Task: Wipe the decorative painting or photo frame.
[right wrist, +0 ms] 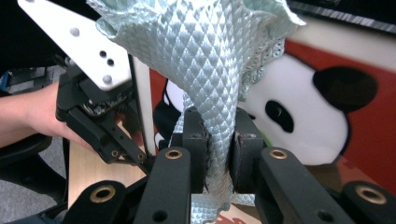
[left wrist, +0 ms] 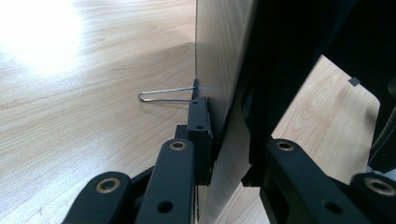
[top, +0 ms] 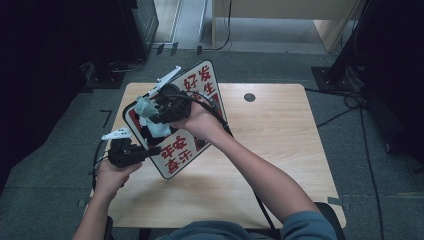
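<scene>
Panda board (top: 192, 120) with red lettering was held up tilted over the wooden table (top: 280, 145), its edge pinched tight by the left gripper (top: 150, 150). Right gripper (right wrist: 219, 140) was clamped on a pale green cloth (right wrist: 210, 60) pressed against the board's face.

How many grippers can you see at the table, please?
2. The left gripper clamps the lower left edge of the picture board. The right gripper, over the board's middle, pinches a pale green cloth against it.
</scene>
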`<action>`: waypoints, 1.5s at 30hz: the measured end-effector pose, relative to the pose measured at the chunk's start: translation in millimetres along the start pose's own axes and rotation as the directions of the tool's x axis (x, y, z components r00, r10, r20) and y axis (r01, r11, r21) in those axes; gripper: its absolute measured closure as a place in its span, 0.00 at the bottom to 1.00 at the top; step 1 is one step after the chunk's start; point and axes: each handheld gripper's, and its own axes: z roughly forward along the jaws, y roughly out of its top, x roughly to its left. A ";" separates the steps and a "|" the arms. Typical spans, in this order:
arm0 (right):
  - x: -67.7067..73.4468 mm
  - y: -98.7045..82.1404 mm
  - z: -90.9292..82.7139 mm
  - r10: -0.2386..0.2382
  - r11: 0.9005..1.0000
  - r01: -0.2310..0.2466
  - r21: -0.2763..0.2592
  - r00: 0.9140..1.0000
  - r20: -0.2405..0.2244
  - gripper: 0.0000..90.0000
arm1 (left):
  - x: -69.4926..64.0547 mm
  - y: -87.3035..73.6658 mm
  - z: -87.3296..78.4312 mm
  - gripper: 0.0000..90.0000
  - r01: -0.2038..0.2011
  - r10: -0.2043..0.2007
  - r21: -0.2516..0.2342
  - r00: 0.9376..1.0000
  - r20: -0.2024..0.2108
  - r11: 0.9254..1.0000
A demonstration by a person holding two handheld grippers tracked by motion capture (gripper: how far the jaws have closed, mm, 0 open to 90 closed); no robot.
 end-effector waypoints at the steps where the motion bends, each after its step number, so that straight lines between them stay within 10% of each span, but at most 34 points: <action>1: 0.1 -1.6 1.1 0.000 1.000 0.000 0.001 1.000 -0.001 0.88 | 0.1 0.0 0.0 0.88 -0.001 0.001 0.000 1.000 0.001 1.000; 45: -2.1 -77.7 44.2 0.070 0.996 -0.067 0.067 0.996 -0.053 0.88 | 0.6 -0.1 -0.1 0.88 0.003 -0.003 0.000 1.000 0.001 1.000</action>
